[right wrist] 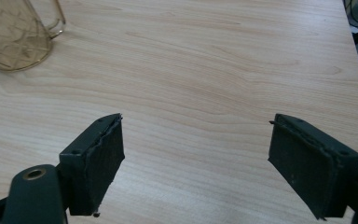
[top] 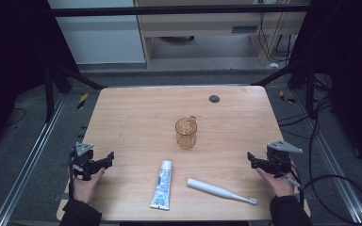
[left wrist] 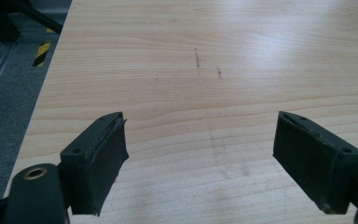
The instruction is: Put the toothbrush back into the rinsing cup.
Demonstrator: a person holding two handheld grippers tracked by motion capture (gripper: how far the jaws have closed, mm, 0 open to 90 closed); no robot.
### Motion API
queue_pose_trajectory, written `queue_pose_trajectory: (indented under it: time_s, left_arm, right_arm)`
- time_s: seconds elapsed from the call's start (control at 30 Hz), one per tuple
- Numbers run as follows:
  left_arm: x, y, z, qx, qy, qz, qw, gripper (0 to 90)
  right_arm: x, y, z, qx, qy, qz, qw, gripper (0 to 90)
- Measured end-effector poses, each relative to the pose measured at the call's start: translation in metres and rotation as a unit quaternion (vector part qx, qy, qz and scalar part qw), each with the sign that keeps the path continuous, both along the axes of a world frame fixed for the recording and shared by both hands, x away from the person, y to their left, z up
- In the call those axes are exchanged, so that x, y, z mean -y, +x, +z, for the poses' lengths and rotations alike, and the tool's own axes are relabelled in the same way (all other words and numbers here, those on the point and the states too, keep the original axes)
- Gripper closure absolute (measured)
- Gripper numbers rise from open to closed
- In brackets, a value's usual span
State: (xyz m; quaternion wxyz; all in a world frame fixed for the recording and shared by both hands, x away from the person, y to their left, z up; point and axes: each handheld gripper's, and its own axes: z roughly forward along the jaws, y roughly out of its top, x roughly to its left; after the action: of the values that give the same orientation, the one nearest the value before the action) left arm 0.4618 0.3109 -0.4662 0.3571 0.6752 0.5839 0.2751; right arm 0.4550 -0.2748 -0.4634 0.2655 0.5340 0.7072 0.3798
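Cup [right wrist: 14, 35]: cut off by the top and left edges of the right gripper view; rim not visible, handle partly visible. Toothpaste tube [top: 162, 184], just nearer the person than the cup: print too small to read. Toothbrush [top: 220, 190], right of the tube: bristles too small to make out. Dark round item [top: 214, 98] beyond the cup: unidentifiable.

Two black jaws of the right gripper [right wrist: 196, 163] rise from the bottom corners of the frame, spread wide with nothing between them. Beneath lies a pale wooden table [right wrist: 205, 79]. In the upper left corner stands a clear amber cup [right wrist: 14, 37] with a handle, well apart from the jaws.
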Motion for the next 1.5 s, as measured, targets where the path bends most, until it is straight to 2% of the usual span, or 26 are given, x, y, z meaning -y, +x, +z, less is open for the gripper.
queue_pose_trajectory:
  time_s: [0.3, 0.47, 0.57, 0.8, 1.0, 1.03, 1.1, 1.27, 1.37, 1.5]
  left_arm:
    - [0.008, -0.006, -0.001, -0.003, -0.008, -0.026, 0.9996, 19.4]
    - [0.013, -0.010, 0.000, 0.004, 0.007, -0.037, 0.9993, 22.8]
    - [0.013, -0.010, 0.000, 0.003, 0.005, -0.038, 0.9993, 24.6]
    - [0.017, -0.010, 0.001, -0.003, 0.016, -0.038, 0.9991, 27.8]
    - [0.019, -0.011, 0.002, -0.002, 0.021, -0.040, 0.9990, 29.1]
    - [0.019, -0.011, 0.003, 0.000, 0.022, -0.040, 0.9989, 29.3]
    - [0.019, -0.011, 0.004, 0.001, 0.023, -0.039, 0.9989, 29.6]
    - [0.020, -0.012, 0.005, 0.003, 0.023, -0.039, 0.9990, 29.9]
    - [0.020, -0.012, 0.006, 0.004, 0.021, -0.040, 0.9990, 29.9]
    - [0.020, -0.012, 0.006, 0.005, 0.021, -0.040, 0.9990, 30.0]
  right_arm:
    - [-0.014, -0.014, 0.008, 0.000, 0.017, 0.050, 0.9986, 27.4]
    - [-0.029, -0.020, 0.013, -0.001, 0.020, 0.085, 0.9962, 34.1]
    - [-0.036, -0.022, 0.015, -0.004, 0.019, 0.099, 0.9949, 37.2]
    - [-0.051, -0.029, 0.022, -0.008, 0.035, 0.142, 0.9892, 42.5]
    - [-0.060, -0.034, 0.026, -0.005, 0.038, 0.158, 0.9866, 45.7]
    - [-0.065, -0.035, 0.028, -0.006, 0.042, 0.167, 0.9850, 47.4]
    - [-0.068, -0.036, 0.028, -0.007, 0.045, 0.172, 0.9841, 49.0]
    - [-0.078, -0.039, 0.027, -0.011, 0.042, 0.192, 0.9805, 51.9]
    - [-0.082, -0.040, 0.027, -0.014, 0.040, 0.197, 0.9795, 53.1]
    - [-0.091, -0.042, 0.024, -0.023, 0.036, 0.214, 0.9758, 55.2]
